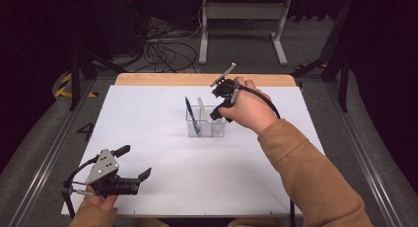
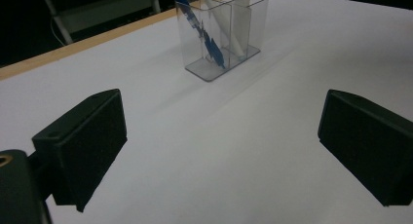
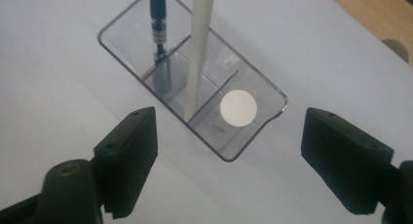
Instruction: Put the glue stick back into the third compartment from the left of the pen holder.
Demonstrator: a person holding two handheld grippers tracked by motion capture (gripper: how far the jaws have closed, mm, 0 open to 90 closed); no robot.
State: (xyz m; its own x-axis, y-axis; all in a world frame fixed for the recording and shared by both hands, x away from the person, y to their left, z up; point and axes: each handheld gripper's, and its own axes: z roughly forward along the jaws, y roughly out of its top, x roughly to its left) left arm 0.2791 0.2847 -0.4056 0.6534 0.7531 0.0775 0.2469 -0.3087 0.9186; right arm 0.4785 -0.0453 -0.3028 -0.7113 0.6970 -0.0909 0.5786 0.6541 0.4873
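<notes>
A clear three-compartment holder (image 1: 206, 131) stands mid-table. A blue pen (image 1: 191, 116) leans in its left compartment and a white pen (image 1: 200, 107) in the middle one. From above, the right gripper view shows the holder's rim (image 3: 253, 136), the blue pen (image 3: 157, 19), the white pen (image 3: 198, 48) and a short white cylinder (image 3: 238, 108) upright in the end compartment. My right gripper (image 3: 231, 136) hangs just over that end, open, its jaws apart from everything. My left gripper (image 1: 134, 161) rests open at the front left, aimed at the holder (image 2: 214, 70).
A white sheet (image 1: 197, 187) covers the table, with a wooden strip (image 1: 197, 79) along the far edge. A tan sleeve (image 1: 305, 168) crosses the right side. Cables (image 1: 165, 52) and a white desk frame (image 1: 241, 19) lie on the floor beyond.
</notes>
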